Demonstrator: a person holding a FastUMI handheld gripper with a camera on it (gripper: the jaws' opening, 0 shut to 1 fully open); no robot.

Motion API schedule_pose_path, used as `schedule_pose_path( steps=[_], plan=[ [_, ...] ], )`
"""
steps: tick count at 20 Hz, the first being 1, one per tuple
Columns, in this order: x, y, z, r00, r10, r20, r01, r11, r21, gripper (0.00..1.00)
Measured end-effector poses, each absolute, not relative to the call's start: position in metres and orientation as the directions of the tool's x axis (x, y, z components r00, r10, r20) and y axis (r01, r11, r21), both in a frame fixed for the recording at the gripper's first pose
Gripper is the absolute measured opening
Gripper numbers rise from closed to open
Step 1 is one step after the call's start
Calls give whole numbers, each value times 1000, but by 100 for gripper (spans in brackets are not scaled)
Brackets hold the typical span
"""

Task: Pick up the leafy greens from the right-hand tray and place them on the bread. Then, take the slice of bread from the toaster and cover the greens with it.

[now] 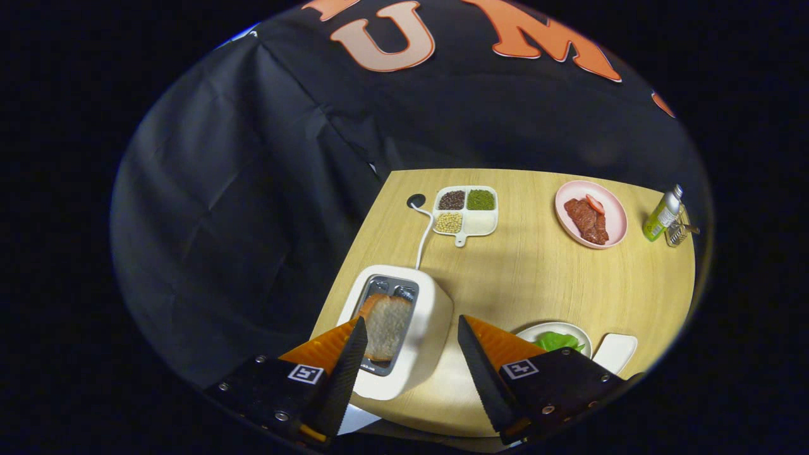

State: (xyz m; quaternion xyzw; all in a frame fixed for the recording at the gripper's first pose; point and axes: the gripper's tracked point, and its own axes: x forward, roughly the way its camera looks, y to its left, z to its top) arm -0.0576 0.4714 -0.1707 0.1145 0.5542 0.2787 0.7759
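The gripper [411,328] hangs above the near edge of the wooden table [537,278], fingers spread wide apart and holding nothing. Between them sits the white toaster [423,328] — its bread slice [385,325] standing in the slot, just beside the left finger. The leafy greens [557,341] lie on a plate [578,330] right of the right finger.

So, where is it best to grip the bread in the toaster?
Probably the top edge of the bread, from above: it stands upright in the toaster slot, only its upper part sticking out. The open gripper should put one finger on each flat face.
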Motion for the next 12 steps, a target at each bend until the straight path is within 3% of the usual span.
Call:
schedule_pose_path(
  steps=[8,12],
  plan=[
    [-71,524,-188,124,459,-880,-423,826,371,86],
    [-72,519,-212,104,355,-929,-438,855,278,76]
  ],
)
